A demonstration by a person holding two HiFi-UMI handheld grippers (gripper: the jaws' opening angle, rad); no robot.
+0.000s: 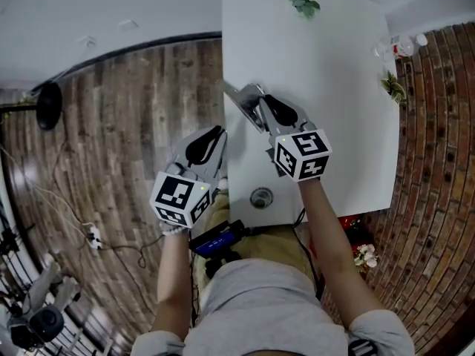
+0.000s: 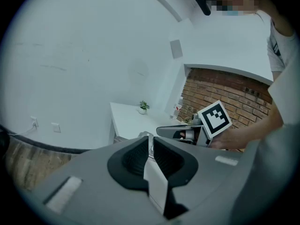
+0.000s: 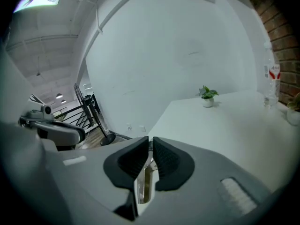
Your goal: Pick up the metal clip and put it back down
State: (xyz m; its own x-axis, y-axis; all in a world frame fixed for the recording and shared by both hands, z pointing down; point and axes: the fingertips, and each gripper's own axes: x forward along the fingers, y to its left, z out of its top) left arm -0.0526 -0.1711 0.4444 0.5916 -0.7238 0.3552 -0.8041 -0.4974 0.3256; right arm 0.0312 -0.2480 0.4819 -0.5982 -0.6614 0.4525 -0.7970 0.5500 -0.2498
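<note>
The metal clip (image 1: 243, 97) is a grey folded piece held up over the left edge of the white table (image 1: 326, 73). My right gripper (image 1: 260, 104) is shut on it; in the right gripper view a slotted metal tab of the clip (image 3: 143, 184) sits between the black pads of the right gripper (image 3: 151, 142). My left gripper (image 1: 220, 132) hangs just left of the table edge. In the left gripper view the left gripper (image 2: 150, 137) stands shut on a thin pale strip of the clip (image 2: 155, 182). The right gripper (image 2: 161, 131) points in from the right, close by.
A small potted plant (image 1: 303, 2) stands at the table's far end, another plant (image 1: 393, 87) and bottles (image 1: 401, 47) at its right edge. A round fitting (image 1: 260, 197) sits near the front edge. Wooden floor with a power strip (image 1: 94, 236) lies to the left, a brick wall to the right.
</note>
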